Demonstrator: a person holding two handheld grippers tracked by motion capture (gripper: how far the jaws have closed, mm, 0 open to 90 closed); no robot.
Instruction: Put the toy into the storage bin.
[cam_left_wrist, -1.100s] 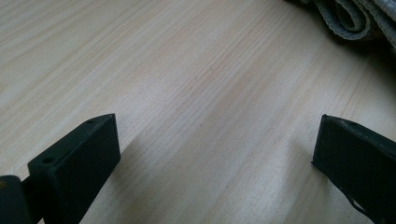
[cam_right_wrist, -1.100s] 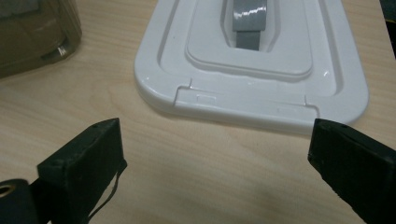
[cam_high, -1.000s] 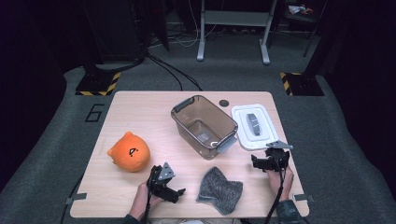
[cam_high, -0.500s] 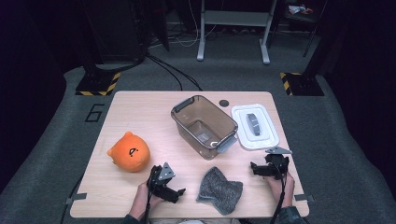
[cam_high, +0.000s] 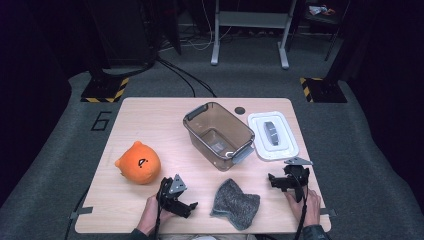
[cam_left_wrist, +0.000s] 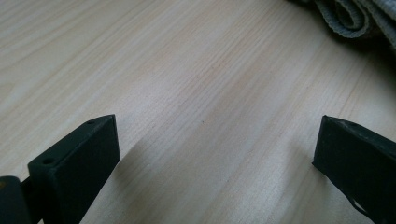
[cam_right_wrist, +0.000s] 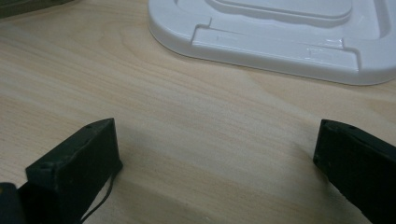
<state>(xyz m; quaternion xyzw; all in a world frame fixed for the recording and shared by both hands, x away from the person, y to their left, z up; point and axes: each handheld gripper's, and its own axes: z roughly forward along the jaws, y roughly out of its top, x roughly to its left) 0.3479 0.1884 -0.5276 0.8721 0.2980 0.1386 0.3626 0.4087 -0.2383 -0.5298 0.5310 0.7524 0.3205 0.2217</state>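
Note:
My left gripper lies low over the wood near the table's front edge, held by a hand, jaws wide open and empty. In the left gripper view bare wood lies between the jaws, and the grey knitted cloth shows at the top right. That cloth lies crumpled just right of this gripper. My right gripper is open at the front right, also empty. Just beyond its jaws sits the white lid. The lid lies flat beside the clear brown bin.
An orange plush toy sits at the table's left, a little behind the left gripper. A small dark round spot marks the table behind the bin. Grey carpet surrounds the table, with stand legs and cables behind.
My right gripper has slid slightly toward the table's front edge, away from the white lid. The left gripper and the objects have stayed put.

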